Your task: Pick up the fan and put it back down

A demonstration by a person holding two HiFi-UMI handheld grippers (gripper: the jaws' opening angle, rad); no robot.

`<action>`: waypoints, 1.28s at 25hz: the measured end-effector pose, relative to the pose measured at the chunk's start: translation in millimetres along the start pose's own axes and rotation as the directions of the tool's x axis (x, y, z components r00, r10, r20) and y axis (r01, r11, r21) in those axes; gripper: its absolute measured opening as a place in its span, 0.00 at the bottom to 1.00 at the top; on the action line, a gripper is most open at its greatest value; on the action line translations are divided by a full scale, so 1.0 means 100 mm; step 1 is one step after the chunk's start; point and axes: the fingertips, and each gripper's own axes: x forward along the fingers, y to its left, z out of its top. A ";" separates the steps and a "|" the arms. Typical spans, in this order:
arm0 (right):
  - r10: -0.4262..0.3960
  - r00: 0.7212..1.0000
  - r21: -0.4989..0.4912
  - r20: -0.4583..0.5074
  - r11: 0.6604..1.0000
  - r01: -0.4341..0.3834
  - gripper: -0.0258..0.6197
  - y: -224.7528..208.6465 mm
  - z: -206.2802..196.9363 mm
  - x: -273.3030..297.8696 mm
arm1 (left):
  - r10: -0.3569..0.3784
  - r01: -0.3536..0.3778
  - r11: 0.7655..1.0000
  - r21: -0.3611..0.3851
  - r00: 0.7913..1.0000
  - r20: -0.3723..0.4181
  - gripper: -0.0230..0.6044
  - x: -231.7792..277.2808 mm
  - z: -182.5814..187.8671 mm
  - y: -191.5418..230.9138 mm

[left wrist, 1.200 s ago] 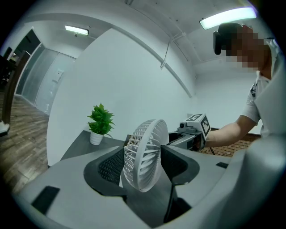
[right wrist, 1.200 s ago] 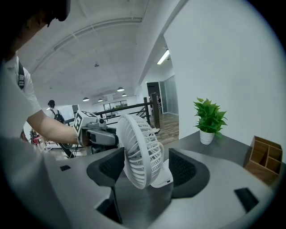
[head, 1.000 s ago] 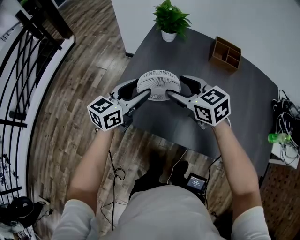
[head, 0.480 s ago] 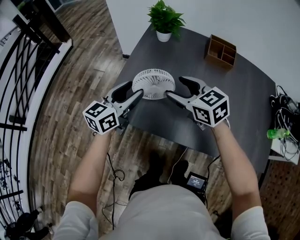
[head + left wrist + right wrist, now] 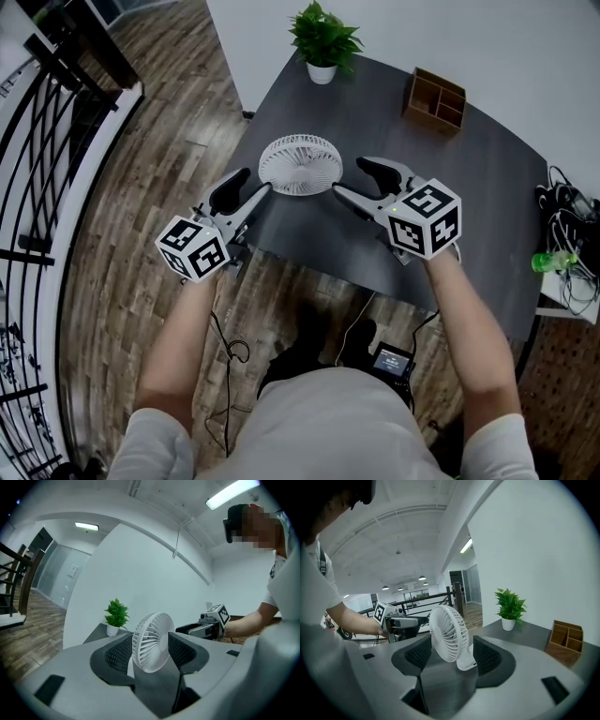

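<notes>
A small white fan (image 5: 300, 164) stands on its base on the dark table (image 5: 469, 187), near the front left edge. My left gripper (image 5: 251, 184) is open just left of the fan, clear of it. Open as well, my right gripper (image 5: 349, 178) sits to the fan's right with a small gap. In the left gripper view the fan (image 5: 152, 641) shows beyond the open left gripper (image 5: 150, 653), untouched. The right gripper view has the fan (image 5: 449, 632) and its base ahead of the open right gripper (image 5: 451, 656). Nothing is held.
A potted plant (image 5: 322, 42) stands at the table's far edge and a wooden organiser (image 5: 434, 98) at the back right. Cables and a green bottle (image 5: 553, 261) lie off the table's right end. A black railing (image 5: 37, 141) runs along the left over the wood floor.
Both grippers have drawn back from the fan's sides, the left one farther. The fan stays on the table, free of the jaws.
</notes>
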 end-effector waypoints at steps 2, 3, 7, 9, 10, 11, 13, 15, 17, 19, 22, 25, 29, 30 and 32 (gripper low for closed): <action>0.004 1.000 0.013 0.007 1.000 -0.004 0.48 0.04 0.00 -0.04 | 0.002 -0.002 1.000 0.002 1.000 0.009 0.42 -0.07 0.01 -0.08; 0.005 1.000 0.017 0.009 1.000 -0.005 0.48 0.06 0.00 -0.07 | 0.002 -0.002 1.000 0.000 1.000 0.013 0.40 -0.10 0.03 -0.13; -0.002 1.000 0.005 0.011 1.000 0.002 0.42 0.15 0.01 -0.16 | -0.014 0.014 1.000 0.007 1.000 0.025 0.28 -0.17 0.08 -0.36; -0.023 1.000 -0.011 0.016 1.000 0.023 0.30 0.17 0.01 -0.21 | -0.035 0.034 0.999 0.014 0.999 0.030 0.24 -0.19 0.09 -0.48; -0.033 0.999 -0.015 0.022 0.999 0.033 0.22 0.18 0.02 -0.25 | -0.046 0.046 0.999 0.016 0.998 0.033 0.22 -0.19 0.10 -0.54; -0.040 0.999 -0.014 0.027 0.999 0.040 0.18 0.19 0.03 -0.29 | -0.056 0.055 0.998 0.017 0.998 0.034 0.20 -0.20 0.10 -0.59; -0.049 0.998 -0.006 0.040 0.999 0.049 0.13 0.21 0.04 -0.36 | -0.069 0.068 0.998 0.018 0.997 0.034 0.16 -0.23 0.11 -0.69; -0.053 0.997 0.006 0.060 0.999 0.052 0.10 0.24 0.09 -0.43 | -0.078 0.077 0.997 0.018 0.996 0.031 0.12 -0.26 0.12 -0.76; -0.052 0.995 0.023 0.084 0.998 0.050 0.09 0.27 0.13 -0.50 | -0.083 0.083 0.996 0.017 0.996 0.024 0.10 -0.27 0.12 -0.83; -0.051 0.994 0.033 0.100 0.998 0.047 0.09 0.31 0.16 -0.56 | -0.086 0.085 0.996 0.013 0.996 0.022 0.08 -0.29 0.12 -0.90; -0.049 0.993 0.031 0.112 0.998 0.046 0.08 0.37 0.18 -0.65 | -0.085 0.085 0.996 0.005 0.996 0.015 0.06 -0.33 0.11 -1.03; -0.038 0.993 0.022 0.116 0.999 0.036 0.08 0.45 0.17 -0.75 | -0.093 0.093 0.996 -0.002 0.996 -0.003 0.05 -0.36 0.07 -1.20; -0.021 0.993 0.002 0.119 1.000 0.021 0.07 0.51 0.16 -0.92 | -0.102 0.102 0.995 -0.003 0.995 -0.010 0.05 -0.36 0.06 -1.45; -0.017 0.992 0.000 0.122 1.000 0.017 0.07 0.53 0.15 -0.96 | -0.103 0.102 0.995 -0.008 0.995 -0.010 0.05 -0.38 0.05 -1.51; -0.009 0.992 0.002 0.125 1.000 0.009 0.07 0.58 0.12 -1.04 | -0.102 0.102 0.995 -0.021 0.995 -0.013 0.05 -0.42 0.00 -1.62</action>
